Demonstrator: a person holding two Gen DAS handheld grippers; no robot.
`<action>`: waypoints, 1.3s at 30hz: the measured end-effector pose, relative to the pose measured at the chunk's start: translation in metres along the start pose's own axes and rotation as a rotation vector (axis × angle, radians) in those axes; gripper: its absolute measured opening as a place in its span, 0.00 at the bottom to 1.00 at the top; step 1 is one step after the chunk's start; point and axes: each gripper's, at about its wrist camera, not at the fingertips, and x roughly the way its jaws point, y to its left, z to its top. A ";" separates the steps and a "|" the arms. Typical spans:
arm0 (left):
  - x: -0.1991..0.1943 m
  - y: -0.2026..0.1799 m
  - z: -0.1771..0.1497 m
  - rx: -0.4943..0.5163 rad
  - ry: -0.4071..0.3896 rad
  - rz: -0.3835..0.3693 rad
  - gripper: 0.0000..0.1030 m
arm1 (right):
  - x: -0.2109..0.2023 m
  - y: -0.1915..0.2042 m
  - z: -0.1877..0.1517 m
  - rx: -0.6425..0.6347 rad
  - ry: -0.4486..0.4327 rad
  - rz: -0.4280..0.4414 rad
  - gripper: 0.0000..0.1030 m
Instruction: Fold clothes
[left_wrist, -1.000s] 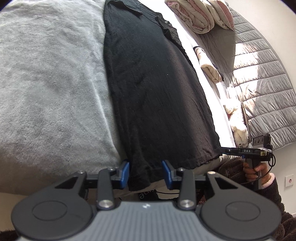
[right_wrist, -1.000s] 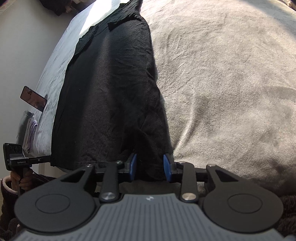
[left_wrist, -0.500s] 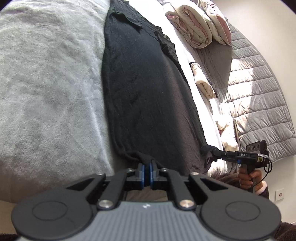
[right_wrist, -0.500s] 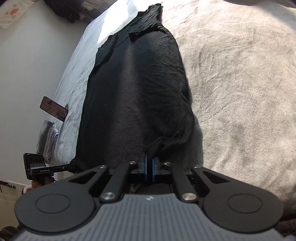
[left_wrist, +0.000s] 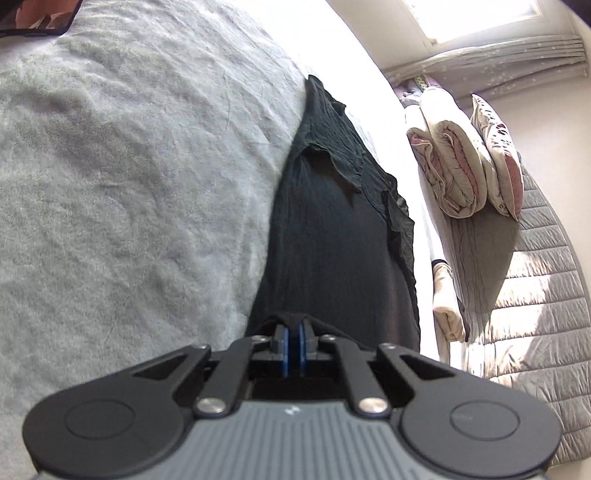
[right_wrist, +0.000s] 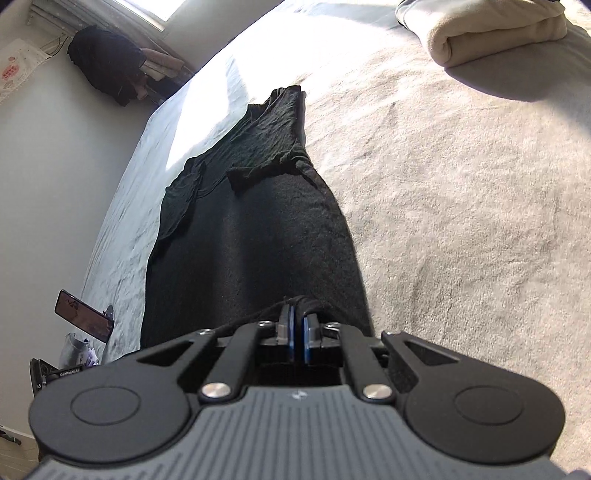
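Note:
A black T-shirt (left_wrist: 332, 236) lies lengthwise on a grey fleece blanket (left_wrist: 129, 184), sleeves folded in at its far end. My left gripper (left_wrist: 294, 328) is shut on the shirt's near hem, the cloth bunched over its blue pads. In the right wrist view the same black T-shirt (right_wrist: 258, 229) stretches away, and my right gripper (right_wrist: 297, 314) is shut on the other hem corner, fabric gathered between its pads. The hem edge between the two grippers is hidden behind the gripper bodies.
Rolled bedding and pillows (left_wrist: 465, 162) rest against a quilted grey headboard (left_wrist: 535, 295). A folded cream garment (right_wrist: 491, 33) lies on the blanket far right. A phone on a stand (right_wrist: 83, 315) sits by the left bed edge; dark clothes (right_wrist: 107, 66) hang near the window.
Both grippers closed on the shirt's hem corners, then travelled forward over the shirt carrying the hem toward the collar end. The left gripper also rolled.

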 end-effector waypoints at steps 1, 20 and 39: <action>0.004 0.005 0.001 -0.019 -0.004 -0.005 0.05 | 0.004 -0.007 0.001 0.020 -0.006 0.008 0.07; -0.015 -0.014 0.015 0.256 -0.133 0.119 0.36 | -0.013 -0.002 0.008 -0.257 -0.127 -0.111 0.29; -0.007 -0.060 -0.021 0.841 -0.019 0.282 0.48 | 0.004 0.046 -0.023 -0.454 0.122 0.120 0.49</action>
